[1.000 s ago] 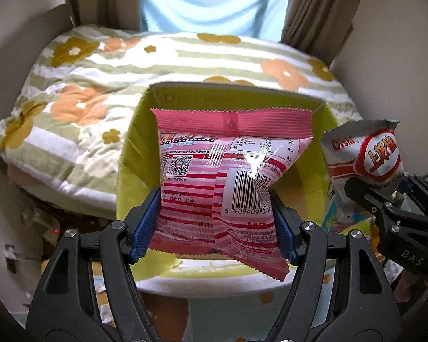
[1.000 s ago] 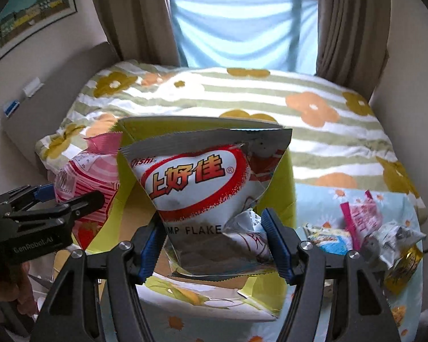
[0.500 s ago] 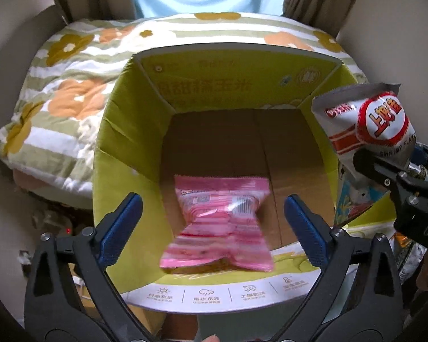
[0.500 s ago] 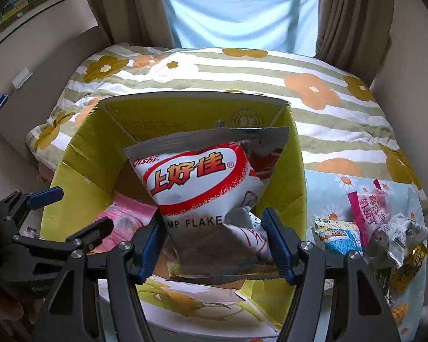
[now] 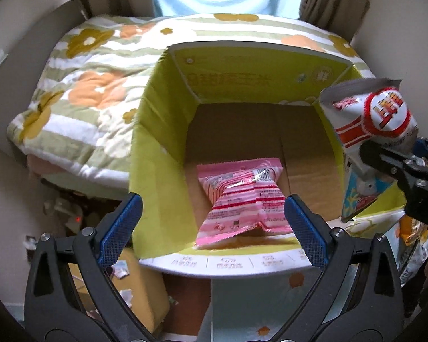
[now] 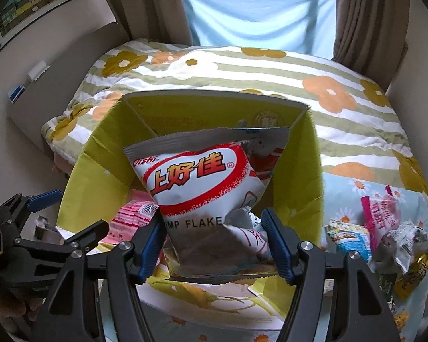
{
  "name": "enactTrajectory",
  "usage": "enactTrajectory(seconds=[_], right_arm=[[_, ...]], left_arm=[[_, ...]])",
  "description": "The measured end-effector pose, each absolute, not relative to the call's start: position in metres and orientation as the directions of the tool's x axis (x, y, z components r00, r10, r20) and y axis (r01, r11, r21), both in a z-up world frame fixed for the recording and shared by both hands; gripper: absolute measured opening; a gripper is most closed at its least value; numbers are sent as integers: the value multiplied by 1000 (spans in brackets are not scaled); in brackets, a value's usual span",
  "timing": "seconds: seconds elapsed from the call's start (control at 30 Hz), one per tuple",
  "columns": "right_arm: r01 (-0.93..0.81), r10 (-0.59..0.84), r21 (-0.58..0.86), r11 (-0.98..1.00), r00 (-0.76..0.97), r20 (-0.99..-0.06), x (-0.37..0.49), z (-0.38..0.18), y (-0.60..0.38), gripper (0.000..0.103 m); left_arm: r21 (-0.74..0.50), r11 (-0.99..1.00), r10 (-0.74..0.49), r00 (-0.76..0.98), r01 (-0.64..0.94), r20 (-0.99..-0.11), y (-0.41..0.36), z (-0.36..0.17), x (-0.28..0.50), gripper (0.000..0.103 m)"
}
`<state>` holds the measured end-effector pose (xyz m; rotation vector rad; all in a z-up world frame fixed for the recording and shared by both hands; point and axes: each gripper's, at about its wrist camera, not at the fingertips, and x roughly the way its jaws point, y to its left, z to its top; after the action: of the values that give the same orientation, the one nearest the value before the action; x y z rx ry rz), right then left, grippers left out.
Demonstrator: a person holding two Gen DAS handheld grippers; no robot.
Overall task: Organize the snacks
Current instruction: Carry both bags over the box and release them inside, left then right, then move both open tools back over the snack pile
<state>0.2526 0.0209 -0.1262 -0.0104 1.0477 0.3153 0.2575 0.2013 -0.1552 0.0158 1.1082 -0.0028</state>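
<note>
A pink striped snack packet [image 5: 239, 202] lies on the brown floor of the open yellow-green cardboard box [image 5: 157, 131]. My left gripper [image 5: 212, 230] hangs above the box's near edge, open, with nothing between its blue pads. My right gripper [image 6: 214, 245] is shut on a white and red shrimp flake bag [image 6: 199, 182], held upright over the box's [image 6: 302, 176] right side. That bag [image 5: 376, 116] shows at the right edge of the left wrist view, and the pink packet [image 6: 134, 213] peeks out behind it in the right wrist view.
The box stands on a table with a light blue daisy cloth [image 6: 353, 188], where several loose snack packets [image 6: 385, 233] lie to the right. A bed with a flowered striped quilt [image 6: 242, 68] lies beyond. Clutter sits on the floor at the left [image 5: 71, 213].
My left gripper opened and let go of the pink packet, which dropped onto the box floor. The right gripper with the shrimp flake bag moved over the box.
</note>
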Motion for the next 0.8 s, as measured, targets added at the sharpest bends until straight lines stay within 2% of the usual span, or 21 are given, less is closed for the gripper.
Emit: enactTrajectory(seconds=[0.17,0.23,0.27,0.6,0.8], right_arm=[[-257,240,134,957,445,-863,255,-136,24,65],[-241,234,135,961,456,-859,254,-140,22,83],[-233,232,135,963,464,-855,253,-142,20,103],[-277,249,108,955,547,-799,223,-136,15,103],[-261,252,128,957,523,-814,215,-125,10,103]], left_arm=[[20,1000,17,454,0,-891,204,-151,249,99],[23,1000,21,456,-2,-890,203,-149,246,99],[20,1000,19,452,-3,-892,204,-148,244,99],[4,1000,6,486,-6,-874,206,-131,222,99],[-15,999,-29,516,31,-856,199,-122,215,99]])
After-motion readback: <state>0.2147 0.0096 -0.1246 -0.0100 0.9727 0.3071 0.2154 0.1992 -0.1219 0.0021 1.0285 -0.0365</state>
